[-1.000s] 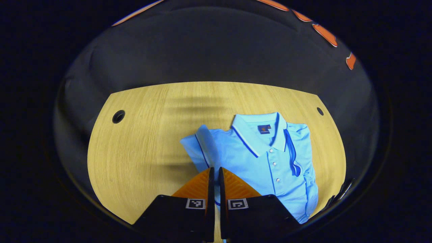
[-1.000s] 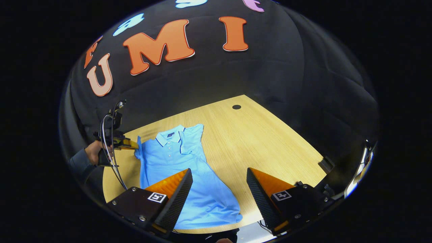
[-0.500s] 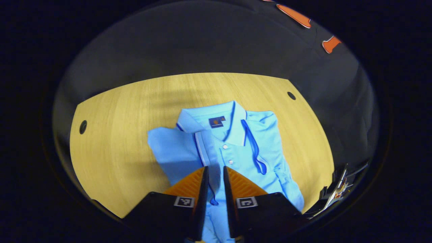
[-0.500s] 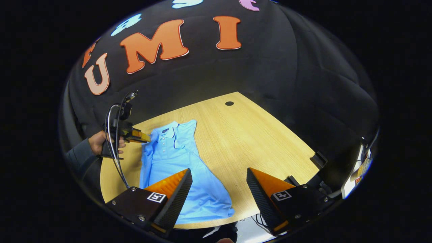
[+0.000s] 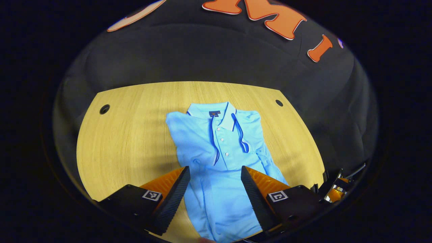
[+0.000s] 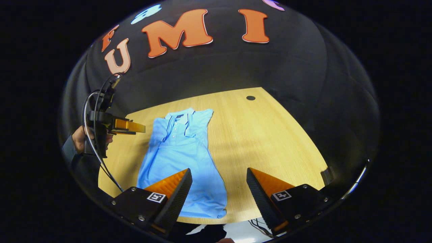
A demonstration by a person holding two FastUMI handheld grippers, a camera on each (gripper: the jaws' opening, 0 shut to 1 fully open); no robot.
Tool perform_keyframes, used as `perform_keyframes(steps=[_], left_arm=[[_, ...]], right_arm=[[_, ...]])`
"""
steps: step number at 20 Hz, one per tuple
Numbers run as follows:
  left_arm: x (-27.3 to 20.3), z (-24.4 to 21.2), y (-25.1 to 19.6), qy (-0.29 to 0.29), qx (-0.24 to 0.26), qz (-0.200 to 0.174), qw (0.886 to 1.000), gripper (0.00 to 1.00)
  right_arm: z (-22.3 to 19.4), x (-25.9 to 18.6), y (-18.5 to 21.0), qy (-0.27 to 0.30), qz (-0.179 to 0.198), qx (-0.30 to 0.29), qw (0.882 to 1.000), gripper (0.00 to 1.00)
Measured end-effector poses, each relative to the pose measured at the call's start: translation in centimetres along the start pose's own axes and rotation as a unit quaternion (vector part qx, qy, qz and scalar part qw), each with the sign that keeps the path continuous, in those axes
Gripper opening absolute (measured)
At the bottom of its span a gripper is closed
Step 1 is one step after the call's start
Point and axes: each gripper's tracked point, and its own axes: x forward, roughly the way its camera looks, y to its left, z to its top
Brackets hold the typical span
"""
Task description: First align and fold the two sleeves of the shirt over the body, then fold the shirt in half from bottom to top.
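Observation:
A light blue polo shirt (image 5: 221, 148) lies flat on the wooden table (image 5: 128, 135), collar away from me, both sleeves folded in over the body. My left gripper (image 5: 214, 189) hangs open above the shirt's middle, nothing between its fingers. In the right gripper view the same shirt (image 6: 182, 152) stretches from collar to hem, and the left gripper (image 6: 135, 127) shows at the left, held by a hand (image 6: 79, 138) above the table beside the shirt's shoulder. My right gripper (image 6: 219, 189) stands open near the shirt's hem at the table's front edge, holding nothing.
The table has round cable holes (image 5: 104, 109) at its far corners, one on the other side (image 5: 279, 102). Black cloth wall surrounds the table. Bare wood lies right of the shirt (image 6: 270, 141). Cables (image 6: 98, 135) trail from the left gripper.
My left gripper carried the shirt's left sleeve over the body, let go of it, opened and pulled back upward. The right gripper stayed open and shifted only slightly.

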Motion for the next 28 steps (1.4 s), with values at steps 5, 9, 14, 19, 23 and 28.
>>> perform_keyframes(steps=[5,9,14,19,23,28], left_arm=[[-4.1,-7.9,-0.2,0.018,-0.018,0.027,0.999,0.99],[-5.8,-14.0,-0.6,0.041,-0.025,0.046,0.998,1.0],[-5.8,-21.2,-0.6,0.1,-0.045,0.058,0.992,0.99],[-6.2,-24.9,0.3,0.128,-0.051,0.071,0.988,1.0],[-5.5,-27.0,0.7,0.15,-0.051,0.079,0.984,0.99],[-5.0,-29.1,0.7,0.164,-0.05,0.085,0.982,0.99]], right_arm=[[-4.9,1.6,0.1,0.074,0.042,-0.04,0.996,0.99],[-8.9,1.4,0.5,0.125,0.071,-0.068,0.987,0.99],[-13.8,1.3,1.1,0.185,0.095,-0.095,0.974,0.99],[-16.0,1.7,1.2,0.209,0.102,-0.095,0.968,0.99],[-17.4,2.0,1.4,0.222,0.105,-0.078,0.966,0.98],[-18.0,2.7,1.8,0.223,0.105,-0.08,0.966,0.97]])
